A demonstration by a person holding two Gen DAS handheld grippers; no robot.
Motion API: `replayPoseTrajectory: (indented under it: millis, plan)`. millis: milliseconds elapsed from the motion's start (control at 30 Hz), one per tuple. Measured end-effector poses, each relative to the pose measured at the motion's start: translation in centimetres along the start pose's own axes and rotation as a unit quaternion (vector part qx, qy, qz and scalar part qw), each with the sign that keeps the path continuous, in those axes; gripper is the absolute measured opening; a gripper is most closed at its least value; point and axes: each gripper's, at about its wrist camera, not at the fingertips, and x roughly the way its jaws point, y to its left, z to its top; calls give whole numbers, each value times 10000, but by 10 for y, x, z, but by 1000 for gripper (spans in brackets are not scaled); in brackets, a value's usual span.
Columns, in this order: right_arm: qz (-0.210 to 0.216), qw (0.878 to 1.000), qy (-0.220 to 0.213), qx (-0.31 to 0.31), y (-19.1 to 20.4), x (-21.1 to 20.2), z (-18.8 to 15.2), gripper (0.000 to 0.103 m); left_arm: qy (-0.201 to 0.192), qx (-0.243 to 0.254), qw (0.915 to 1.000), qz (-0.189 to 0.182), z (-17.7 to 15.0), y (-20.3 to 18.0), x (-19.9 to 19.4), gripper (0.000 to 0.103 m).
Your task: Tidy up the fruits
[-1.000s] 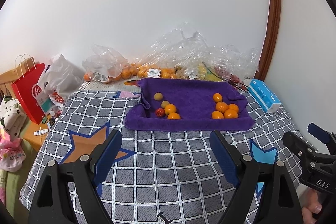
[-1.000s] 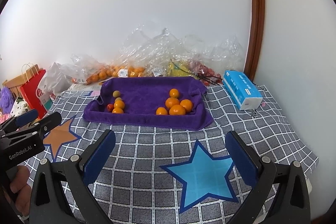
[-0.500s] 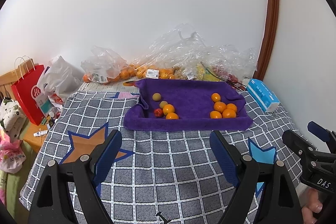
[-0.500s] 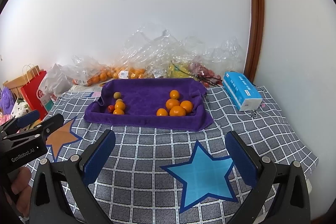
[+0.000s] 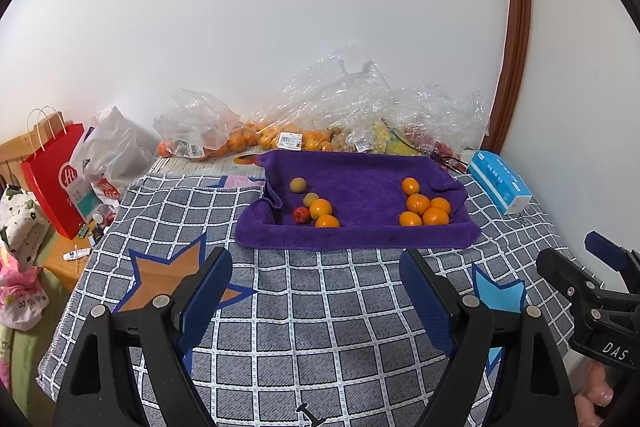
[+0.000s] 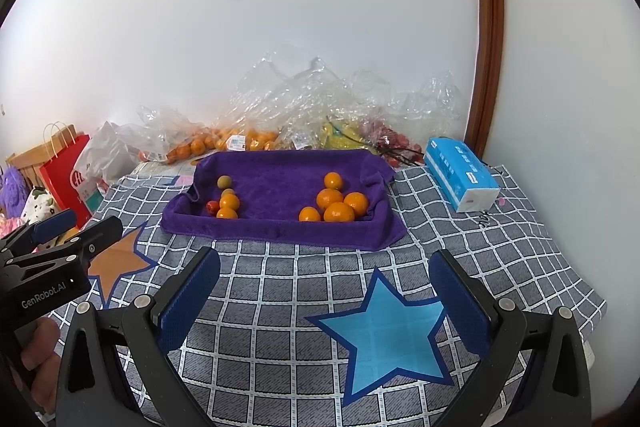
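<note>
Fruits on purple towel, tissue pack beside, both grippers wide apart, empty

Twin wrist views — tray ahead

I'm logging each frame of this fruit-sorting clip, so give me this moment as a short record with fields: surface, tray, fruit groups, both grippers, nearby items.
surface: grey checked cloth with star patches
tray: purple towel-lined tray, at the far side of the cloth
left group: two oranges, two greenish-brown fruits, one small red fruit
right group: five oranges only
left gripper: open, empty, short of the tray
right gripper: open, empty, short of the tray
behind tray: clear plastic bags of fruit
right of tray: blue tissue pack
</note>
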Motion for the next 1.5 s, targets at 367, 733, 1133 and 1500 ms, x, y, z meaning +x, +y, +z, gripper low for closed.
replayPoseTrajectory:
  millis: [367, 733, 1133, 1500]
  plan:
    - [5, 10000, -4, 5, 1, 0, 0, 103, -1, -5, 10000, -5, 0, 0, -1, 85]
    - [13, 10000, -5, 5, 1, -1, 0, 103, -7, -5, 10000, -8, 1, 0, -1, 85]
    - [12, 10000, -7, 4, 2, -1, 0, 103, -8, -4, 10000, -10, 1, 1, -2, 85]
    - [14, 10000, -21, 5, 2, -1, 0, 103, -26, -13, 10000, -12, 2, -2, -3, 85]
